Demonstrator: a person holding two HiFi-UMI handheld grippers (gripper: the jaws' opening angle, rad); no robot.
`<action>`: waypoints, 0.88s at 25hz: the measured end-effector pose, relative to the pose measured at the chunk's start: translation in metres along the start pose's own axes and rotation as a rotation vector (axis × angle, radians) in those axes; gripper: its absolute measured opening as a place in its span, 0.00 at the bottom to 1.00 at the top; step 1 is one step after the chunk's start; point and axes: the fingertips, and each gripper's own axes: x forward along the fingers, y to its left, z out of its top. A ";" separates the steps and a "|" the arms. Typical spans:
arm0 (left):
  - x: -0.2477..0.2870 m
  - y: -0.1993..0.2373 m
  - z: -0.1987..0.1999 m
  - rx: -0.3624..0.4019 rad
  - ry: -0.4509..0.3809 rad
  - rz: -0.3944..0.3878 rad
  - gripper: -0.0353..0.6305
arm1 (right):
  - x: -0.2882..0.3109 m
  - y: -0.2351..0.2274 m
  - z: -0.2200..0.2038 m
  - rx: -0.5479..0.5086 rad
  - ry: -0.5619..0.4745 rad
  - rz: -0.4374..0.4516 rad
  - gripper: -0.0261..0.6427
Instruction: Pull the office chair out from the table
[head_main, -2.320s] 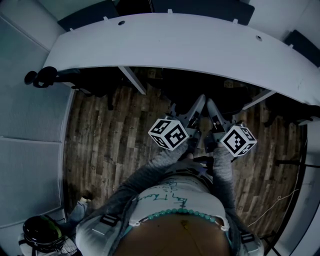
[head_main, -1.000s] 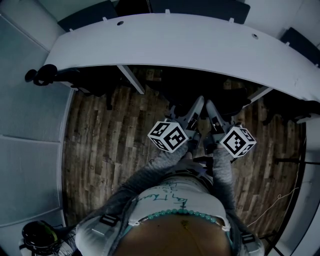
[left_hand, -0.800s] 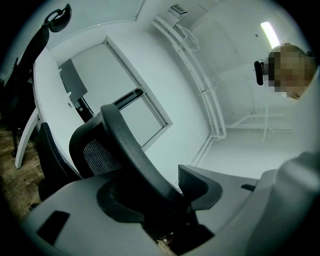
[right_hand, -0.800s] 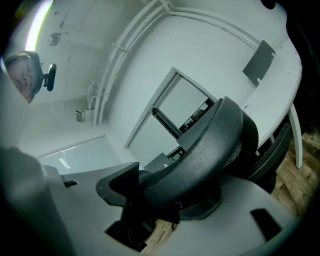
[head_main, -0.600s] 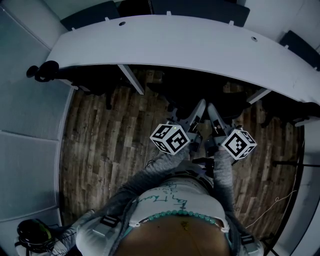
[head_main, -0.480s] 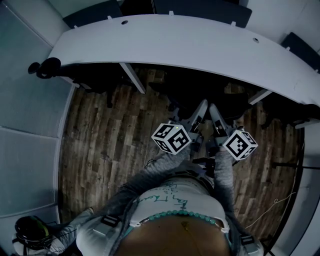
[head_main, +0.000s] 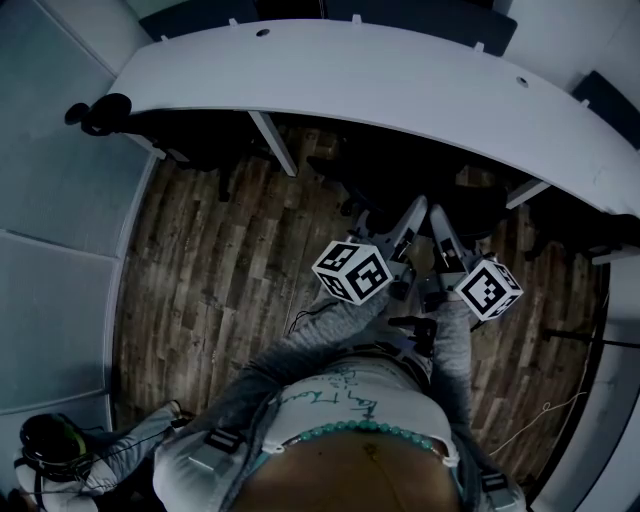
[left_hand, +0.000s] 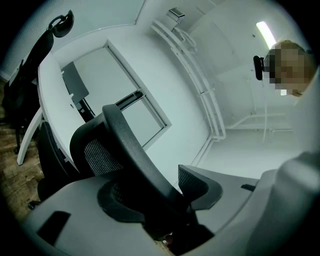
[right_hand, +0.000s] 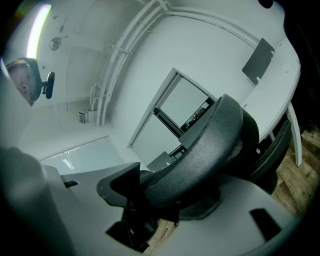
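Note:
The black office chair (head_main: 385, 180) sits half under the curved white table (head_main: 400, 80). Its backrest top reaches toward me. My left gripper (head_main: 408, 212) and right gripper (head_main: 443, 224) hold that top rim side by side. In the left gripper view the curved black rim (left_hand: 125, 145) runs between the jaws of the left gripper (left_hand: 165, 200), and the pads press on it. From the right gripper view the same rim (right_hand: 210, 145) lies between the right gripper's (right_hand: 160, 200) jaws, which are closing and touch it.
Another black chair (head_main: 190, 150) stands under the table at the left, a further one (head_main: 590, 235) at the right. White table legs (head_main: 272, 140) angle down beside the chair. A wood floor (head_main: 220, 270) lies below. A dark bag (head_main: 45, 440) sits at the lower left.
Both grippers have drawn back from the table with the chair's backrest in them. The table edge has slid toward the top of the head view.

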 end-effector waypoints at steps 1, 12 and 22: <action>-0.001 -0.001 -0.001 0.001 -0.002 0.001 0.40 | -0.002 0.000 -0.001 0.006 0.000 0.002 0.40; -0.015 -0.006 -0.004 -0.003 -0.004 0.001 0.40 | -0.012 0.006 -0.010 0.020 0.008 0.010 0.39; -0.030 -0.013 -0.007 -0.011 0.016 -0.003 0.40 | -0.023 0.017 -0.019 0.032 0.025 0.004 0.39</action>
